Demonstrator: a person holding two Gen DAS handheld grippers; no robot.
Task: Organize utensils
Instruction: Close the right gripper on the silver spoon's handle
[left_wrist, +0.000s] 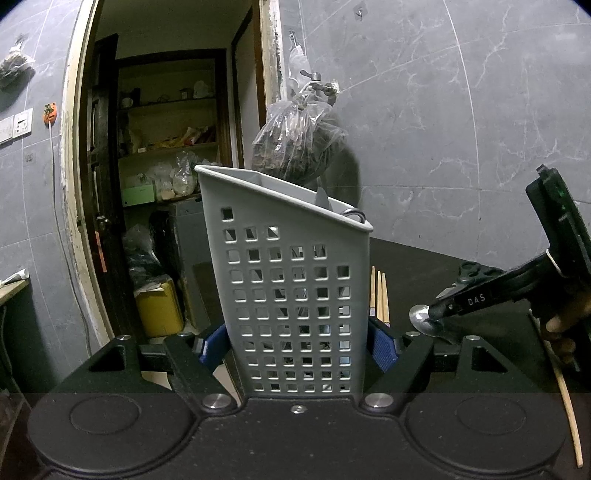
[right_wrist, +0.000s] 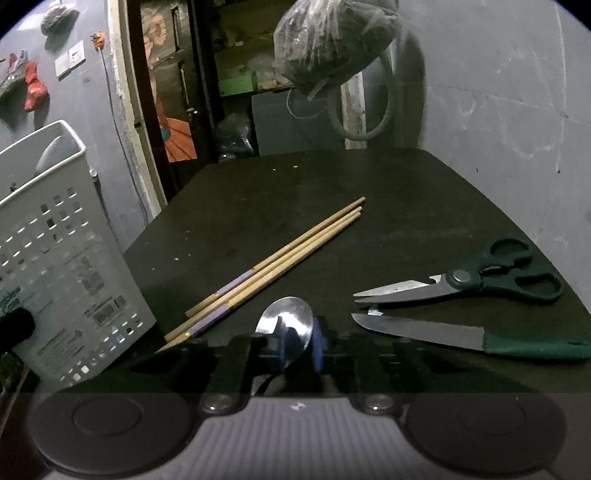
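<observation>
A grey perforated utensil holder (left_wrist: 291, 280) stands upright on the dark table, and my left gripper (left_wrist: 297, 343) is shut on its lower sides with the blue pads (left_wrist: 384, 347) pressing it. A few utensil tips (left_wrist: 352, 215) poke above its rim. The same holder (right_wrist: 66, 258) appears at the left of the right wrist view. My right gripper (right_wrist: 290, 350) is shut on a metal spoon (right_wrist: 286, 321) lying on the table, just right of the holder. In the left wrist view the right gripper (left_wrist: 443, 314) comes in from the right onto the spoon (left_wrist: 421, 317).
Three wooden chopsticks (right_wrist: 273, 266) lie diagonally between the holder and the spoon. To the right lie green-handled scissors (right_wrist: 480, 280) and a green-handled knife (right_wrist: 461, 336). The dark table (right_wrist: 332, 184) ends at a tiled wall; a plastic bag (left_wrist: 295, 144) hangs from a tap.
</observation>
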